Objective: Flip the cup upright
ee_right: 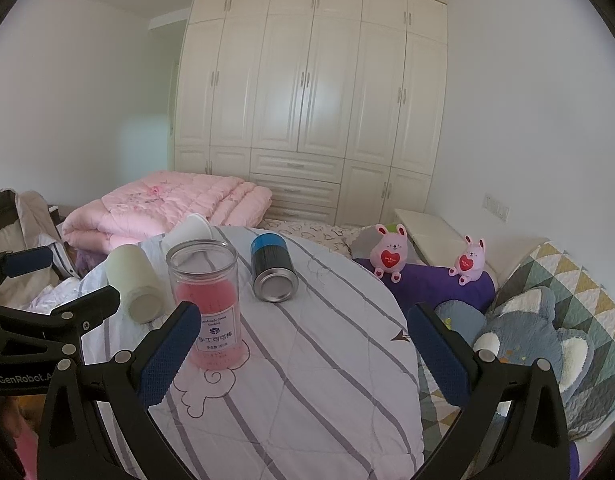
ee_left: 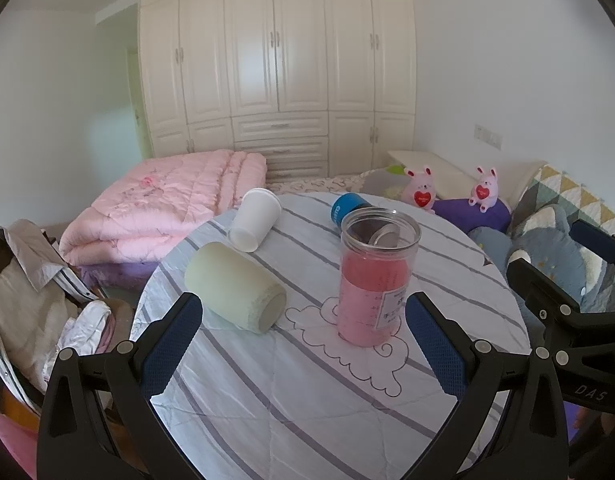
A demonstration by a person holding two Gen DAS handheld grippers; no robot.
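Observation:
A pale green cup (ee_left: pixel 235 286) lies on its side on the striped round table (ee_left: pixel 307 400), its base toward me; it also shows in the right wrist view (ee_right: pixel 133 286). A white paper cup (ee_left: pixel 254 219) lies tipped behind it, partly hidden in the right wrist view (ee_right: pixel 191 230). A blue and black can (ee_right: pixel 272 266) lies on its side, also seen in the left wrist view (ee_left: pixel 347 206). A clear jar (ee_left: pixel 375 276) with pink contents stands upright (ee_right: pixel 207 304). My left gripper (ee_left: pixel 303 344) is open above the table, empty. My right gripper (ee_right: pixel 303 352) is open and empty.
A folded pink quilt (ee_left: pixel 163 208) lies behind the table. Clothes pile (ee_left: pixel 35 304) at the left. Two pink plush rabbits (ee_right: pixel 389 252) and a grey plush toy (ee_right: pixel 539 332) sit on the bed at the right. White wardrobes (ee_left: pixel 275 60) fill the back wall.

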